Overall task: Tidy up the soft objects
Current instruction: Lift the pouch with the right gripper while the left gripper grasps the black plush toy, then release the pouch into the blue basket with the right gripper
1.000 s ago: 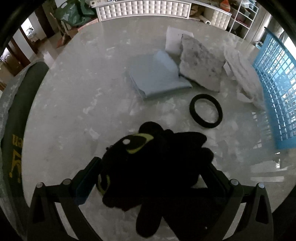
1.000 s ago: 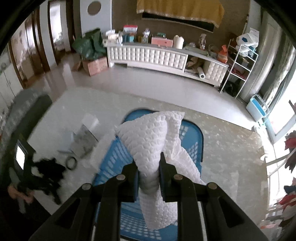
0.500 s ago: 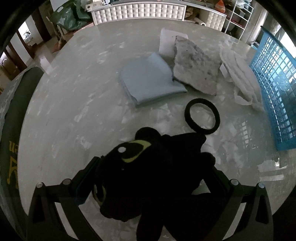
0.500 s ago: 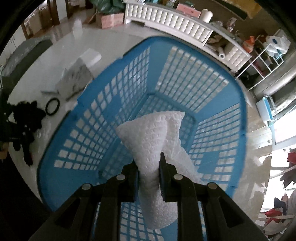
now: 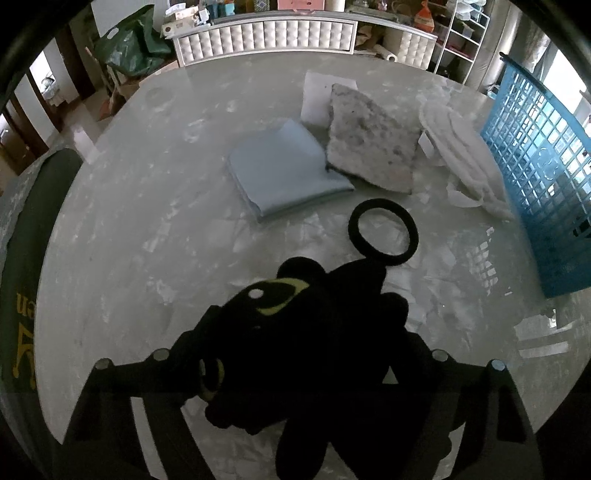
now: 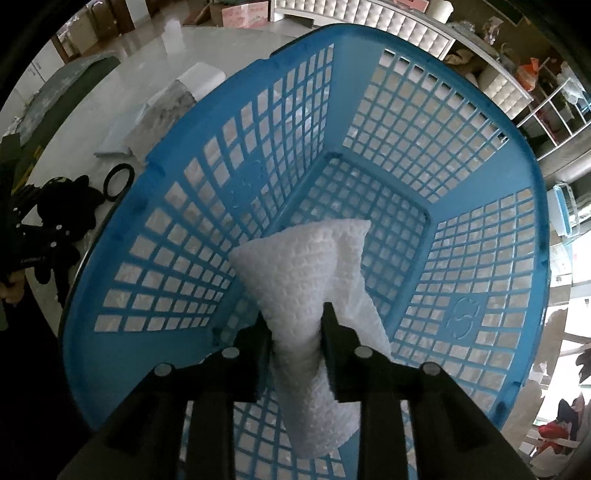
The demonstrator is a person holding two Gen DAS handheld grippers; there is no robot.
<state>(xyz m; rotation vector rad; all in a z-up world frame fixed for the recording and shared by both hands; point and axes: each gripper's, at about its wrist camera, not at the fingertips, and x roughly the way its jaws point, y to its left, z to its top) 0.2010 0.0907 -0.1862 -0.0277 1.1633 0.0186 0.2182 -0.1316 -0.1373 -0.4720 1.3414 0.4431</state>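
Observation:
My right gripper (image 6: 295,325) is shut on a white textured cloth (image 6: 303,273) and holds it inside the blue lattice basket (image 6: 229,192), above its floor. My left gripper (image 5: 299,354) is shut on a black plush toy (image 5: 295,325) with yellow-green eyes, held just above the marble table (image 5: 129,221). On the table beyond lie a black ring band (image 5: 384,232), a folded light-blue cloth (image 5: 284,170), a grey fuzzy cloth (image 5: 369,140) and a white cloth (image 5: 465,162) beside the basket (image 5: 543,166).
A white flat sheet (image 5: 317,96) lies under the grey cloth's far edge. A dark green chair back (image 5: 29,229) stands at the table's left edge. A white tufted bench (image 5: 266,33) and a wire shelf (image 5: 465,33) stand beyond the table.
My right gripper has carried the white cloth from above the basket down into it. My left gripper has lifted the black plush slightly and drawn back; the table items look farther off.

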